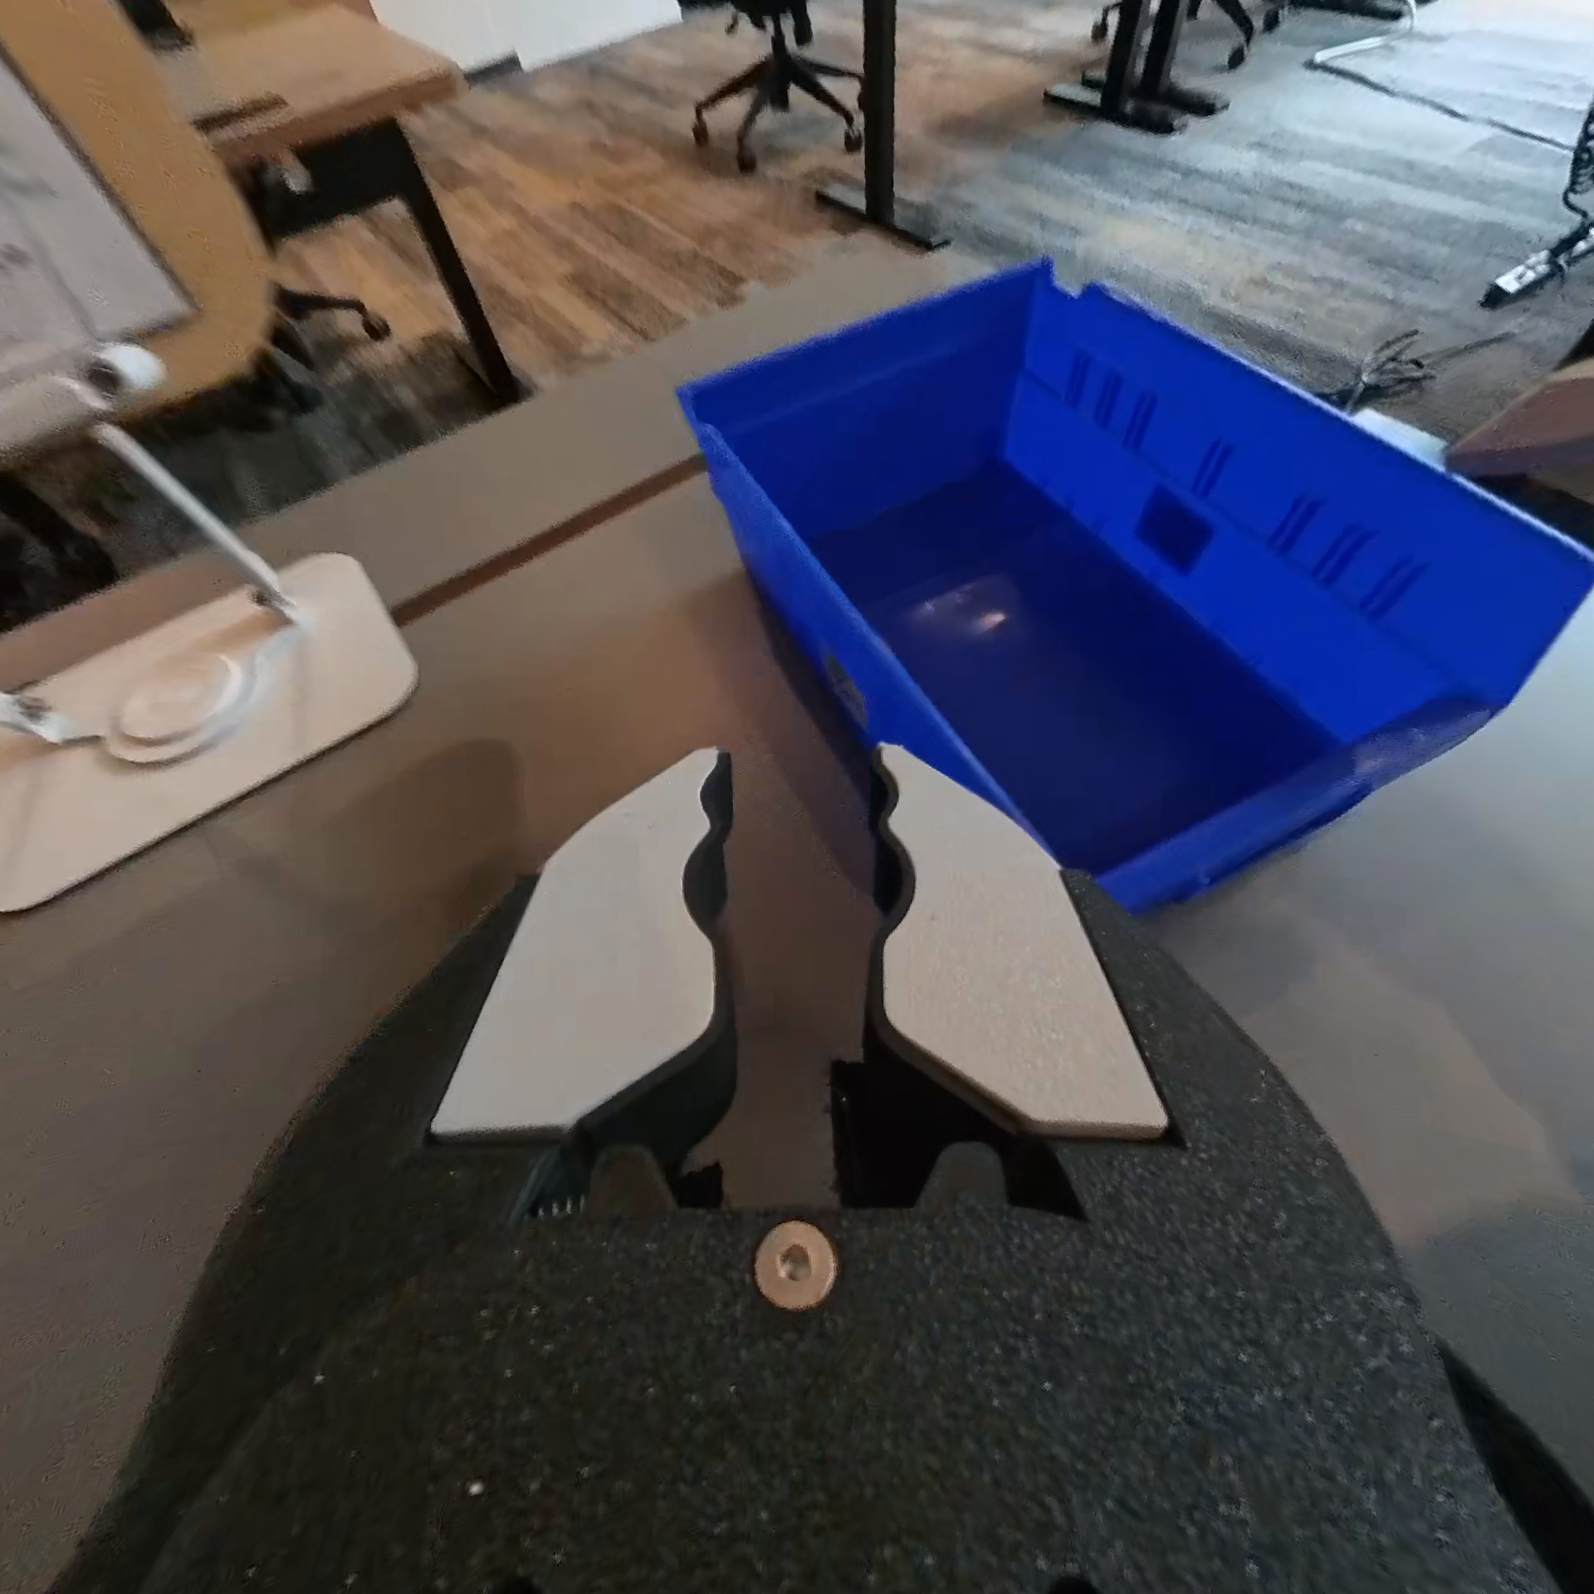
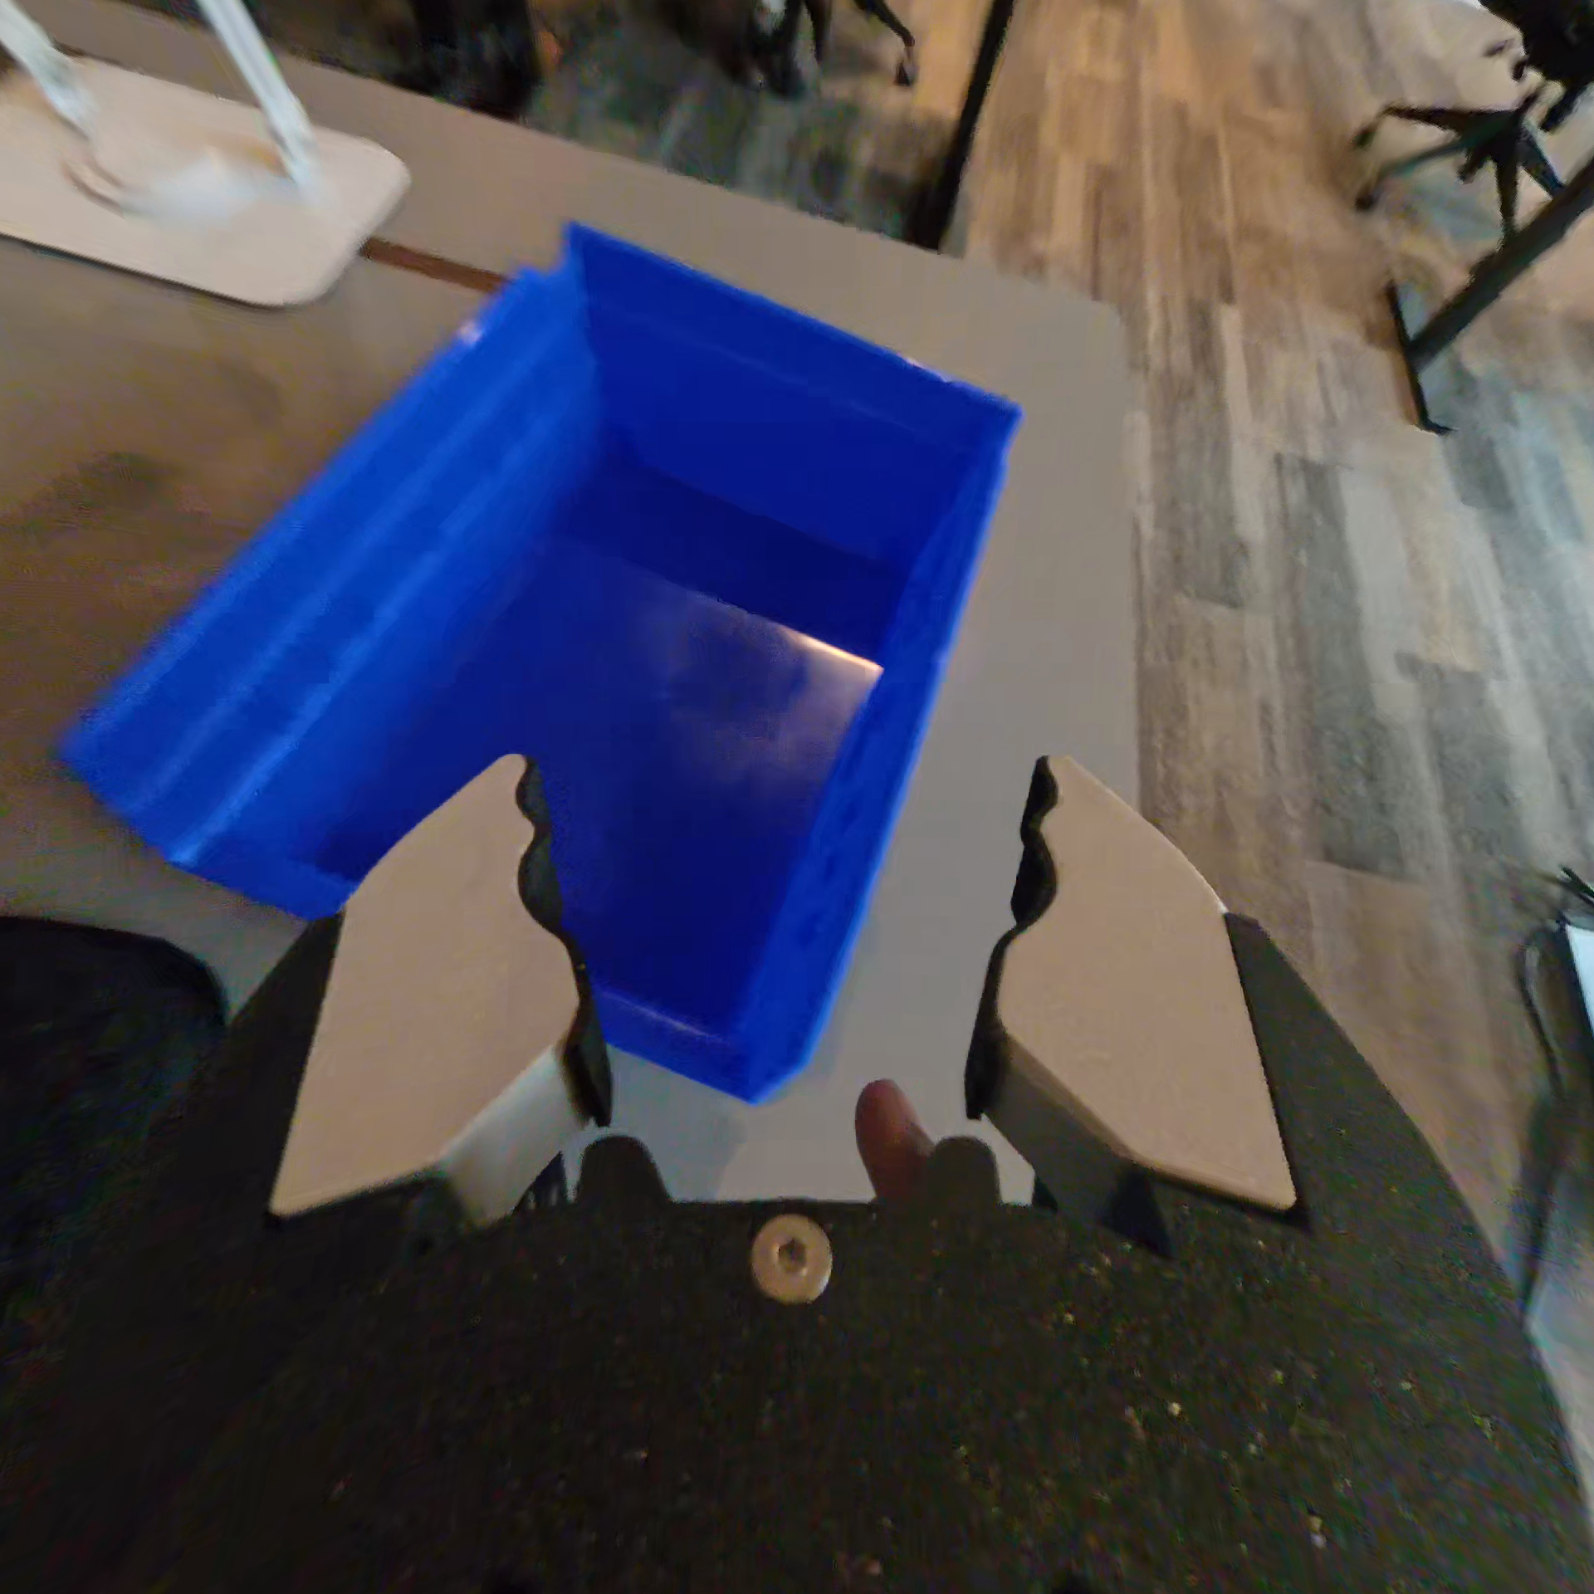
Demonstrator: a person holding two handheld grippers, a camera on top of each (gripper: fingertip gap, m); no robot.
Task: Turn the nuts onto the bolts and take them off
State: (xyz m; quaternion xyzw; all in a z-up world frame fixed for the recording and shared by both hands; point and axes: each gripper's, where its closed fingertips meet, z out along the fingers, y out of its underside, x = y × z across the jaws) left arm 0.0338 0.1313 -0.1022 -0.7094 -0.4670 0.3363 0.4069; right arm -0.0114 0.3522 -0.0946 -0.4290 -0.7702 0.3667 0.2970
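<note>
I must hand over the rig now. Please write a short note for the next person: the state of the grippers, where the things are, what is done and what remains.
Left gripper: open with a narrow gap, holding nothing, over the table beside the blue bin.
Right gripper: wide open, holding nothing, above the near end of the blue bin.
The bin looks empty in both views. No nuts or bolts are visible anywhere, so progress cannot be judged.
A white stand base sits on the table, left of the bin.
Left to do: find the nuts and bolts first.
</note>
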